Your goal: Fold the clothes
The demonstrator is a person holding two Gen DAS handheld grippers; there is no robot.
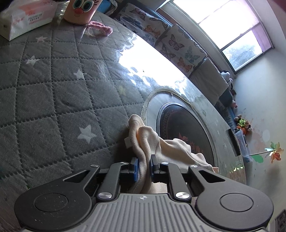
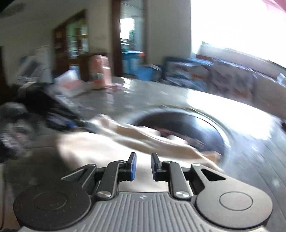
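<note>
A cream cloth lies bunched on the grey quilted table cover, partly over a round dark inset. My left gripper is shut on a fold of it, the blue pads pressing from both sides. The right wrist view is blurred by motion. There the cloth stretches from the left gripper at the left toward the dark inset. My right gripper hovers over the cloth's near part with a small gap between its pads and nothing pinched in it.
A tissue pack, a pink cup with a cartoon face and a pink hair band sit at the table's far end. Butterfly cushions line a bench under the window. Blurred boxes stand beyond the table.
</note>
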